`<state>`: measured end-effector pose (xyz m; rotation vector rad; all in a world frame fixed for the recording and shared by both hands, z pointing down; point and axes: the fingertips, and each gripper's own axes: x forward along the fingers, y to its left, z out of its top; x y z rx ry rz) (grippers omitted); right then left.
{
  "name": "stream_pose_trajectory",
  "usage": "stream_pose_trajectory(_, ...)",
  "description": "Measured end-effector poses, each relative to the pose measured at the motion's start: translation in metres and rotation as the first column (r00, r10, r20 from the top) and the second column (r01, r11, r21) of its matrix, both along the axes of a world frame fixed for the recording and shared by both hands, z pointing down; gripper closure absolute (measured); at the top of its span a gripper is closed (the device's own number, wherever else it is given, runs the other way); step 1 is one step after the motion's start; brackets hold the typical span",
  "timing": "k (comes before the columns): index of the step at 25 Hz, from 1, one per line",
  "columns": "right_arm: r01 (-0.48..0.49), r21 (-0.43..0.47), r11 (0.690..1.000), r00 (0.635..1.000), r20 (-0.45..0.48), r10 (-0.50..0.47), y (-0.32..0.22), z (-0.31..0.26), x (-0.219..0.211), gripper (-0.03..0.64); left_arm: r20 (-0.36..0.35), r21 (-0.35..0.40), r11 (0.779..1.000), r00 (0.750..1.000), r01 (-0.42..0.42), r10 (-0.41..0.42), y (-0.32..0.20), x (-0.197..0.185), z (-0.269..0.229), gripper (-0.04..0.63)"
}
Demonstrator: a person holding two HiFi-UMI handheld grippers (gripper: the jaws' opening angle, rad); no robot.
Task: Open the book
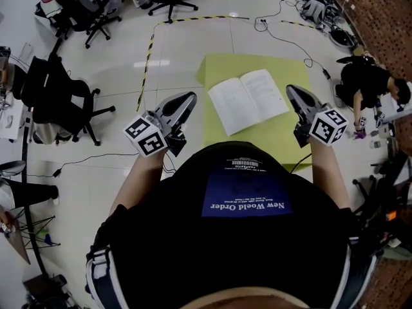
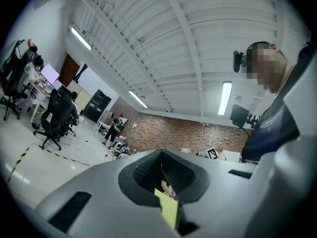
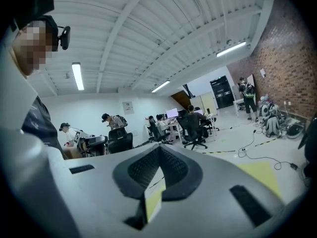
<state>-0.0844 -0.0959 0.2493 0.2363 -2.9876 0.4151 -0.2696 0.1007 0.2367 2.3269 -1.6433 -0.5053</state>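
Closest to the head camera, a dark shirt (image 1: 244,198) with a blue printed patch is seen filling the lower part of the head view, and both forearms are stretched forward from it. Just beyond, the left gripper (image 1: 188,100) and the right gripper (image 1: 293,93) are held above the floor, well apart, each with its marker cube turned toward the camera. Both pairs of jaws are shown pressed together in the gripper views, with nothing caught between them. Between and slightly past the two grippers, the book (image 1: 248,98) is laid open and flat, its white pages facing up, on a yellow-green surface (image 1: 283,137); it is touched by neither gripper. Farther out, a pale tiled floor (image 1: 174,44) is crossed by black-and-yellow tape (image 1: 147,66) and loose cables (image 1: 283,40). Black office chairs (image 1: 61,98) are grouped at the left, and a crouching person (image 1: 367,82) is seen at the right near a brick wall (image 1: 380,11).
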Motion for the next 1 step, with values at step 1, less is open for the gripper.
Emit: stream_pose_trajectory(1, -0.001, 0.003, 1.0, 1.0, -0.001, 0.001, 0.0032, -0.0009, -0.0018, 0.63, -0.001, 0.001, 1.0, 1.0, -0.005, 0.005, 0.0027, -0.0014, -0.0005, 0.589)
